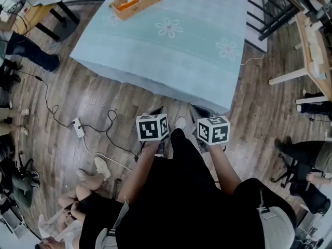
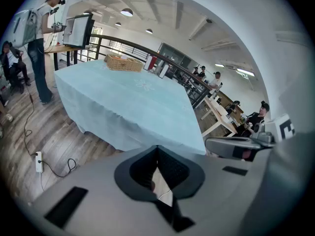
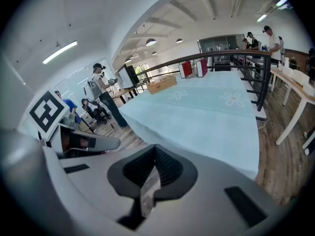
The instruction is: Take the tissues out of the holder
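1. Holding left gripper (image 1: 157, 113) low in front of the body, just short of the near edge of the table (image 1: 171, 56), left marker cube (image 1: 152, 127) on top.
2. Confirmed in the left gripper view: jaws closed tip to tip, nothing gripped, only floor visible through the gap below the tips.
3. Holding right gripper (image 1: 201, 114) beside it at the same height, right marker cube (image 1: 213, 130) on top, also short of the table edge.
4. Confirmed in the right gripper view: jaws fully together, nothing held.
5. Seeing each gripper in the other's view, side by side and close but not touching.
6. Spotted holder (image 1: 136, 1) at the far end of the table, toward the far left corner, sitting on the light-blue flowered cloth.
7. Well apart from both grippers, with the full length of the table between.
8. Spotted tissues (image 1: 128, 3) inside the holder, in its left part: orange and white packs. Too small to make out more.
9. Noted on the wood floor (image 1: 78, 97), left of the person: power strip (image 1: 79, 127) with cable trailing.
10. Noted other people around the room edges, none at the table.
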Demonstrator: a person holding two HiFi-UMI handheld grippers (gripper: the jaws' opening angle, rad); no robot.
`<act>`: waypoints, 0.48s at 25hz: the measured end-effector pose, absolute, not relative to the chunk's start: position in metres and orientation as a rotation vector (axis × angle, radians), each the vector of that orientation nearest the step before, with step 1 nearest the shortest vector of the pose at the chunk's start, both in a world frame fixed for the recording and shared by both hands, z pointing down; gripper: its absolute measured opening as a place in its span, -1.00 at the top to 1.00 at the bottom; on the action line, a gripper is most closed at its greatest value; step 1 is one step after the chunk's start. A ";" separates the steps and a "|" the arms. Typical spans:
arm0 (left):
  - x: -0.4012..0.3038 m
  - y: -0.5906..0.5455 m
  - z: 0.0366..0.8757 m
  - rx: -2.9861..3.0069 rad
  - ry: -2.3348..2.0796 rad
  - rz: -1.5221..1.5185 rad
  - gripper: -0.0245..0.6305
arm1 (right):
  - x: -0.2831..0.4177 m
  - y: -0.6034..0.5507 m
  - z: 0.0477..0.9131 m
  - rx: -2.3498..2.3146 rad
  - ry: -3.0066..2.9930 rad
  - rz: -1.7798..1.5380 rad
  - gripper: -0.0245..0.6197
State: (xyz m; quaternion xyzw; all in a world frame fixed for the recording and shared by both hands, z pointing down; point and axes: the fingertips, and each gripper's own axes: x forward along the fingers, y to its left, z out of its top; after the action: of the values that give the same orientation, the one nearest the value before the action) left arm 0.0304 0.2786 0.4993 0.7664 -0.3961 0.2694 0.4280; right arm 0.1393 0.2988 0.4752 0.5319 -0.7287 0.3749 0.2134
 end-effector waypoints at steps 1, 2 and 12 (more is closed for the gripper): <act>0.017 0.285 0.498 1.927 -0.992 0.670 0.89 | 0.124 0.309 0.475 1.482 -2.016 1.034 0.89; 0.005 0.292 0.496 1.939 -0.993 0.667 0.89 | 0.110 0.319 0.475 1.488 -2.009 1.027 0.89; -0.048 0.393 0.496 1.966 -0.959 0.705 0.89 | 0.034 0.404 0.469 1.499 -2.004 1.077 0.88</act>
State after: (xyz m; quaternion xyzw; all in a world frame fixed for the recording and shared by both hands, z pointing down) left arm -0.0479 0.3932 0.4963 0.7805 -0.3806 0.2798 0.4094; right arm 0.0336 0.4041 0.4694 0.5383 -0.7197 0.3867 0.2069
